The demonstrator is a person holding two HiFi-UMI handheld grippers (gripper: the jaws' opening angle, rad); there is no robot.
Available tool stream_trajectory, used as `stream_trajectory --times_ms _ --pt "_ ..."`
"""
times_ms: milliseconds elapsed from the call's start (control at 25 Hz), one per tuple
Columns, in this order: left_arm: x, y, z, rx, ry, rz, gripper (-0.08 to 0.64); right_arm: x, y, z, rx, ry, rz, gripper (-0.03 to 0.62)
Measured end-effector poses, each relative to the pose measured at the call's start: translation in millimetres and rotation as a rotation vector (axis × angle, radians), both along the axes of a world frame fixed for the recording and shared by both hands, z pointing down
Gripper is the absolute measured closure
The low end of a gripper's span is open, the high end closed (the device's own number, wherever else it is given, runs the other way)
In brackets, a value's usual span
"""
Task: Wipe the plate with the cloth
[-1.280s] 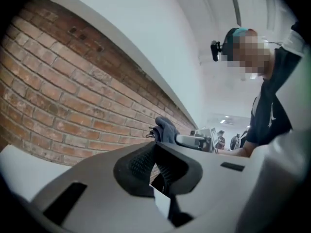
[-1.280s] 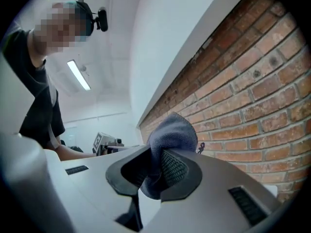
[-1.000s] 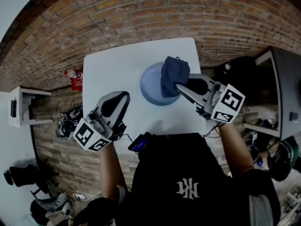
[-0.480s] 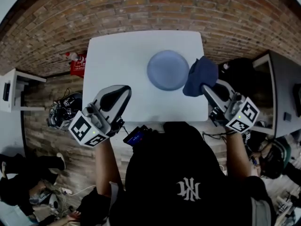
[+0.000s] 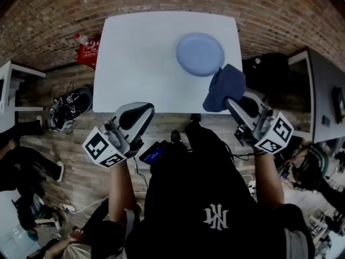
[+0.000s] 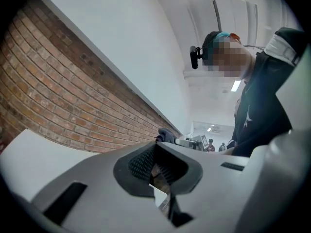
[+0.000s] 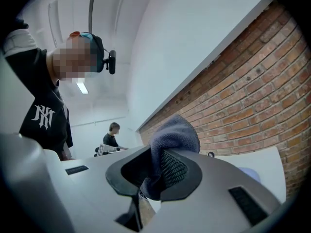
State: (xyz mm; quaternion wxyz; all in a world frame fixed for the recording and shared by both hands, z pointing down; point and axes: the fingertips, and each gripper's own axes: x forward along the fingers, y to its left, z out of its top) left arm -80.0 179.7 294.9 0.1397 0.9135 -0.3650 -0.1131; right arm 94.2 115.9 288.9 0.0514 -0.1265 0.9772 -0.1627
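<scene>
A pale blue plate [image 5: 200,54] lies bare on the white table [image 5: 140,58], toward its far right. My right gripper [image 5: 230,100] is shut on a dark blue cloth [image 5: 225,88], held off the table's near right corner, apart from the plate. In the right gripper view the cloth [image 7: 171,137] bulges up from between the jaws of the right gripper [image 7: 153,178], and the plate [image 7: 249,173] shows faintly beyond. My left gripper [image 5: 141,110] hovers at the table's near edge, shut with nothing in it; the left gripper [image 6: 155,171] shows closed pads.
A brick wall runs behind the table. On the wooden floor to the left lie a red pack with a bottle [image 5: 88,48] and a dark bundle [image 5: 70,107]. A dark chair [image 5: 268,72] and a grey desk [image 5: 323,96] stand to the right. Another person [image 5: 24,166] is at lower left.
Both grippers have drawn back from the table toward the person's body. The right one carried the cloth off the plate, which now lies uncovered.
</scene>
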Motion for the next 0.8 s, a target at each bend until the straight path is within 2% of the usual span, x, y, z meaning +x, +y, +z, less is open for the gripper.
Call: stream_trajectory --times_ms 280,440,600,800 --pt "31 22 -6 0.015 0.011 0.043 0.558 15 36 11 -0.042 0.000 -0.029 0.526" --pt "54 19 -19 0.045 -0.012 0.041 0.558 13 46 4 0.007 -0.001 -0.083 0.526" --pt "95 26 -20 0.036 -0.040 0.060 0.558 45 60 -4 0.071 -0.007 -0.114 0.526" --pt "122 36 -16 0.016 -0.051 0.033 0.558 92 62 13 0.046 -0.015 -0.088 0.526"
